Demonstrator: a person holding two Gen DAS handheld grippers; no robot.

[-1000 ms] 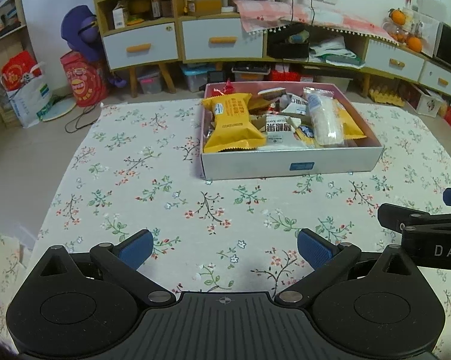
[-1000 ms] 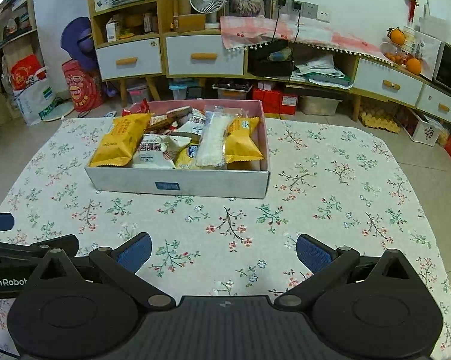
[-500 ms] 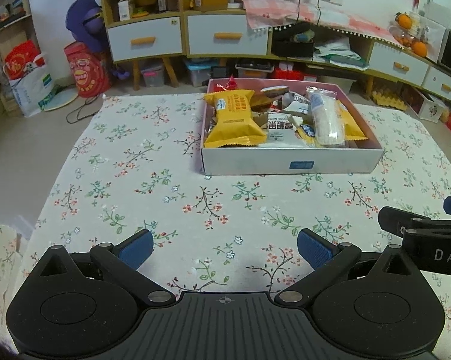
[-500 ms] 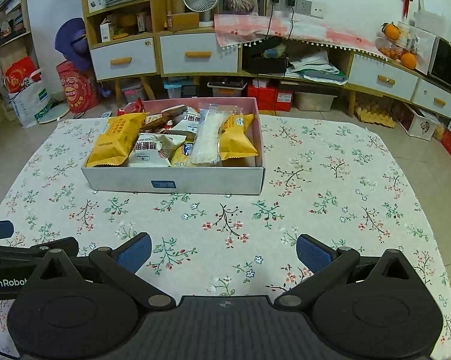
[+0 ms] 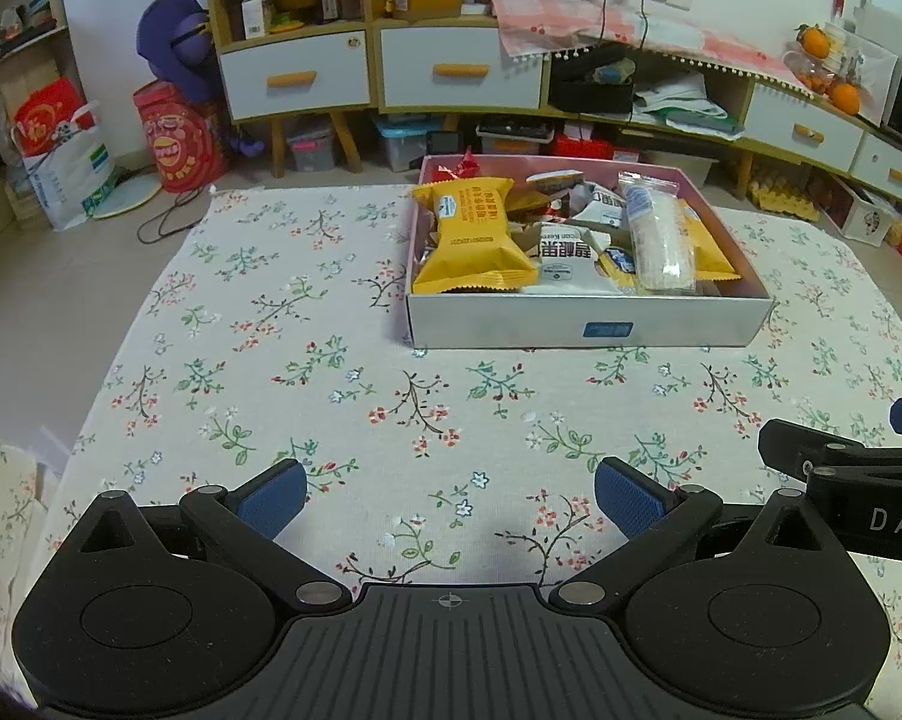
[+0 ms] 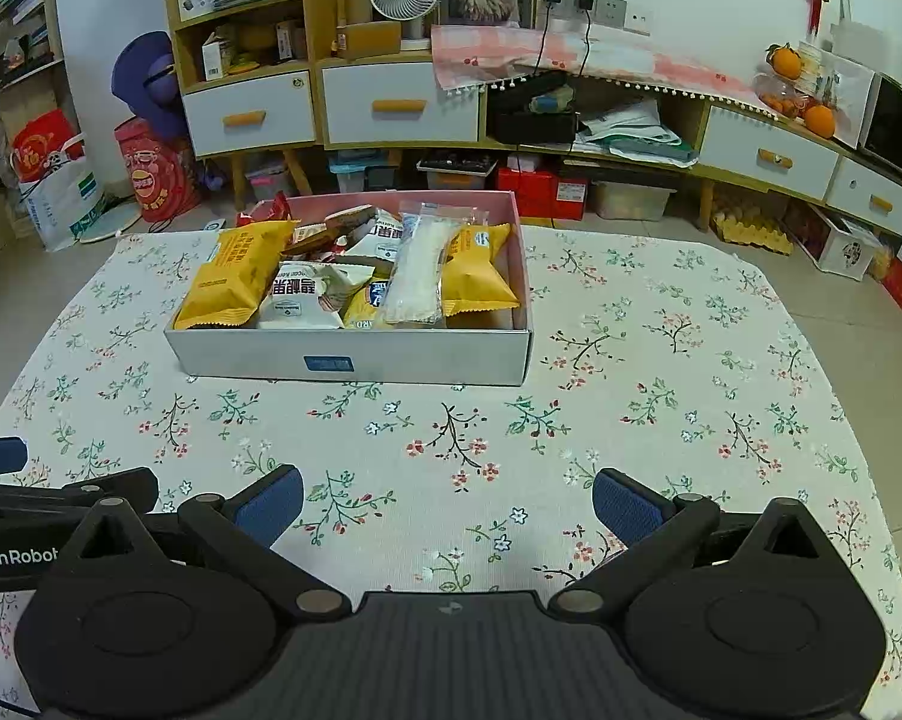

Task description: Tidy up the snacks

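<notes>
Fingers on both sides are spread wide with nothing between them: the left gripper (image 5: pixel 447 495) and the right gripper (image 6: pixel 447 501) each show their blue pads (image 5: pixel 270 495) apart over bare cloth. So nothing is being carried.

As for progress, I'd say it looks pretty much done. The snack box (image 6: pixel 354 357) sits on the desk (image 6: pixel 661 360) well ahead of both grippers and it's stuffed: a yellow packet (image 6: pixel 234 276) on its left side, a white packet (image 6: pixel 300 294) with dark lettering beside it, a clear bag of something pale (image 6: pixel 417 270) lying lengthwise, and another yellow packet (image 6: pixel 478 267) by the right wall. No loose snacks show anywhere on the floral tablecloth (image 5: pixel 270 330). Only thing arguably left is tidying the pile, since the packs overlap and lie at angles.

Pose-wise, both grippers hover low over the near edge of the desk, side by side, pointing toward the box, the left one aimed at its left corner.
</notes>
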